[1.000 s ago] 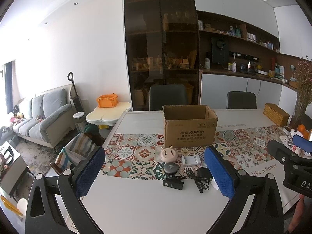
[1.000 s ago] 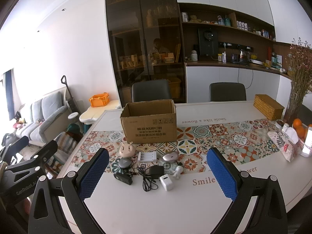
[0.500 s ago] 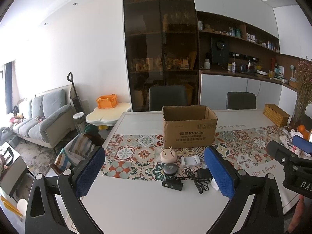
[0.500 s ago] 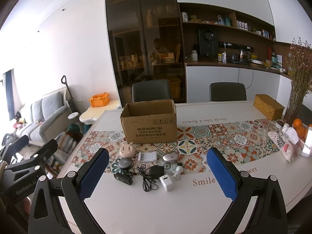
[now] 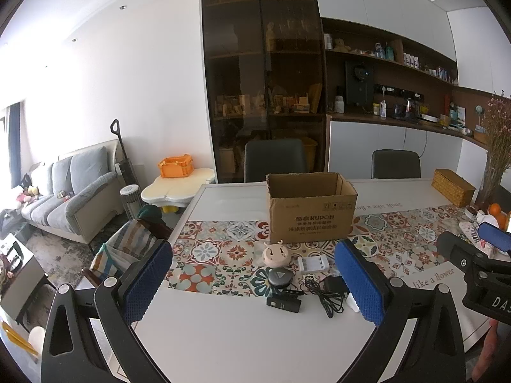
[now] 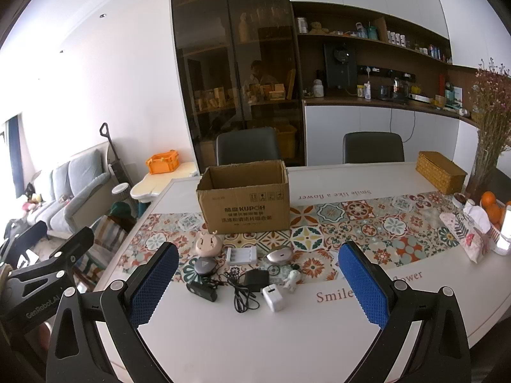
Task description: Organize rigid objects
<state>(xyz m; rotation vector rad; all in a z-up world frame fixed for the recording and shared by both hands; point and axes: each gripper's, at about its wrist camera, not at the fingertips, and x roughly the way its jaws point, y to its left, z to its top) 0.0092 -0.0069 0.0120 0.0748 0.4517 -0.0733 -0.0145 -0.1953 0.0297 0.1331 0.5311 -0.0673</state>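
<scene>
Both tools are spread wide and holding nothing: left tool (image 5: 254,282) and right tool (image 6: 255,282) hover over the tabletop (image 6: 287,344). The gadgets, including a pink round thing (image 6: 209,244), white charger (image 6: 273,297) and black adapter (image 6: 255,277), sit clustered just in front of the open cardboard box (image 6: 244,206).

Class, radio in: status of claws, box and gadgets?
Left claw open, empty. Right claw likewise. Cardboard box open behind gadgets. Path unobstructed.
</scene>
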